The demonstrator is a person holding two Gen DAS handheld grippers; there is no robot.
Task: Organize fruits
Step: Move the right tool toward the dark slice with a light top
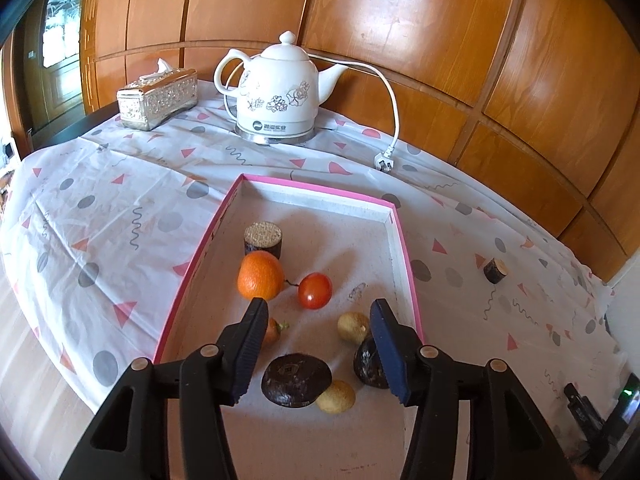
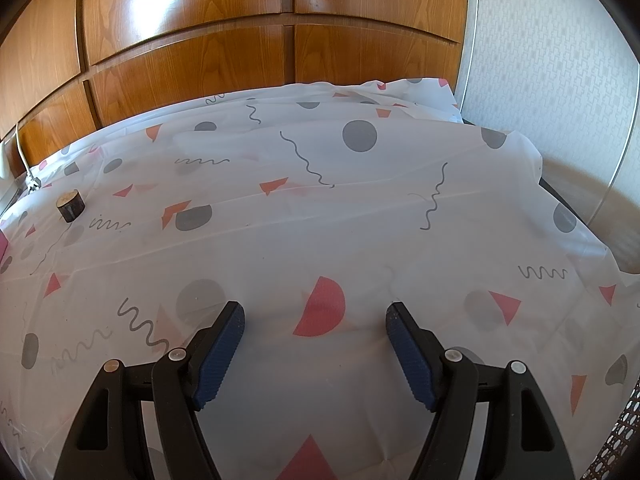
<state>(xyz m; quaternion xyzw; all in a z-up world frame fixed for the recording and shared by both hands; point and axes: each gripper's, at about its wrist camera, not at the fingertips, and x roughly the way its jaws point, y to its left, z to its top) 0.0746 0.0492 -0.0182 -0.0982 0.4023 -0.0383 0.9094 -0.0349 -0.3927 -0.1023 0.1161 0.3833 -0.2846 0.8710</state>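
A pink-rimmed white tray (image 1: 394,216) holds an orange (image 1: 260,275), a red tomato (image 1: 315,290), a dark cylinder with a woven top (image 1: 263,239), two small yellow fruits (image 1: 352,326) (image 1: 337,397), two dark round fruits (image 1: 296,378) (image 1: 367,362) and a small orange piece (image 1: 273,330) half hidden by a finger. My left gripper (image 1: 320,310) is open above the tray's near part, holding nothing. My right gripper (image 2: 316,312) is open and empty over the patterned cloth. A small dark wooden cylinder (image 1: 495,270) lies on the cloth right of the tray; it also shows in the right wrist view (image 2: 71,205).
A white kettle (image 1: 276,92) with a cord and plug (image 1: 384,164) and a silver tissue box (image 1: 158,98) stand at the table's back. Wooden panels (image 2: 192,20) run behind the table. The cloth's right edge drops off near a wall (image 2: 560,80).
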